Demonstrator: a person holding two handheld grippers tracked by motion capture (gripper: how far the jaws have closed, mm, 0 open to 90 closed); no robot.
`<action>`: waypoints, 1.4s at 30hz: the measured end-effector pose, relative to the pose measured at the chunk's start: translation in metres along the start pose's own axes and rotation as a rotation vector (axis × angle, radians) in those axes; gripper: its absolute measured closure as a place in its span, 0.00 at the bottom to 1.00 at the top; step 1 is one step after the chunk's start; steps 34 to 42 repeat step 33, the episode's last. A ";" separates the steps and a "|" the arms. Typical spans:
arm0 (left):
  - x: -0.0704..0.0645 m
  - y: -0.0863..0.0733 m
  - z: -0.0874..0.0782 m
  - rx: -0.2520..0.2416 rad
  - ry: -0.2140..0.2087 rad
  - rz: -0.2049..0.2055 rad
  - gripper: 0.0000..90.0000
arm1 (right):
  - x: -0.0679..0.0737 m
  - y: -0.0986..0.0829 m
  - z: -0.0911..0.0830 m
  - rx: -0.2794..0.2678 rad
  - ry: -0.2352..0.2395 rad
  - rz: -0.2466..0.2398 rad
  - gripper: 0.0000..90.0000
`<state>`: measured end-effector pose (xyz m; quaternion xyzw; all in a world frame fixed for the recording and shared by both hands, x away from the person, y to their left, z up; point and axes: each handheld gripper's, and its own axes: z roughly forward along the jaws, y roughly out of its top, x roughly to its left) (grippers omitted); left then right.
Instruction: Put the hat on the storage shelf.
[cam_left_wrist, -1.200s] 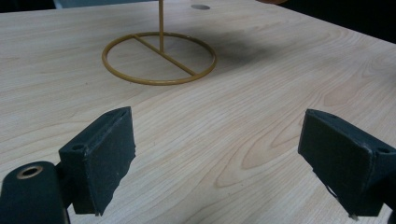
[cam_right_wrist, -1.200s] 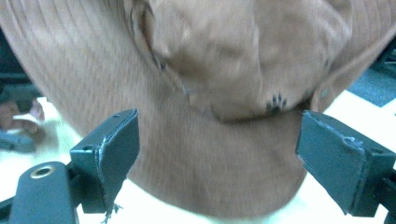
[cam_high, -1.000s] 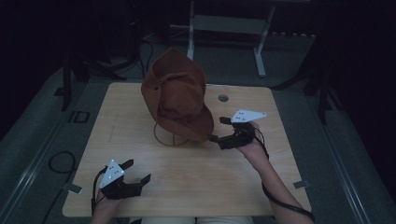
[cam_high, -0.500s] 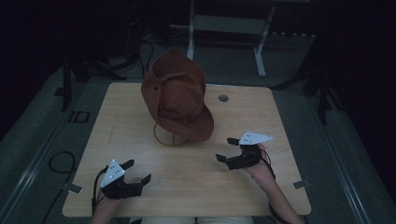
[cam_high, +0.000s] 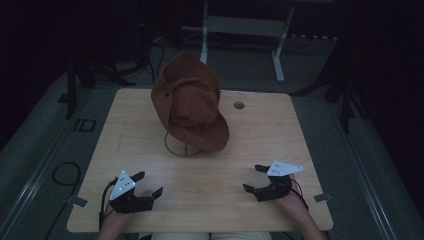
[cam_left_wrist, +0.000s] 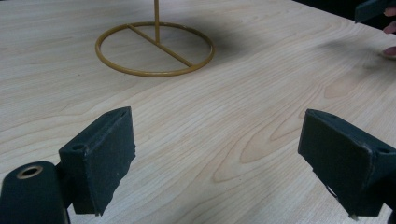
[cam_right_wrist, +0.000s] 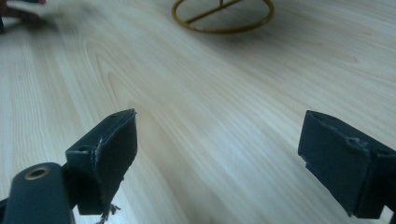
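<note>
A brown wide-brimmed hat (cam_high: 190, 105) hangs on a gold wire stand, whose ring base (cam_high: 181, 146) rests on the middle of the wooden table (cam_high: 280, 130). The ring base (cam_left_wrist: 155, 48) lies ahead of my left gripper, and the same ring base (cam_right_wrist: 223, 15) lies ahead of my right gripper. My left gripper (cam_high: 149, 183) rests low near the table's front left, open, nothing between its jaws. My right gripper (cam_high: 255, 178) sits near the front right, open and empty too. Both stand well apart from the stand.
A round cable hole (cam_high: 239, 105) sits in the table's far right part. A white metal frame (cam_high: 240, 30) stands on the floor behind the table. Cables (cam_high: 62, 172) lie on the floor at the left.
My right gripper has pulled back from beside the hat's brim toward the table's front right edge. The left gripper and the hat have stayed put.
</note>
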<state>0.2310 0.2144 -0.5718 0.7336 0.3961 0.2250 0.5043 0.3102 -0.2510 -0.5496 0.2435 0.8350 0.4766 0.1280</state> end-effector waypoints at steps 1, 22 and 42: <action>0.000 0.000 0.000 0.000 0.000 -0.001 0.13 | 0.000 -0.003 -0.002 0.001 0.001 0.000 0.13; -0.001 -0.001 -0.001 0.011 0.009 0.006 0.13 | -0.012 -0.035 -0.036 0.011 -0.077 -0.012 0.13; 0.000 -0.001 -0.001 0.007 0.009 -0.001 0.13 | -0.015 -0.036 -0.036 -0.008 -0.073 0.000 0.13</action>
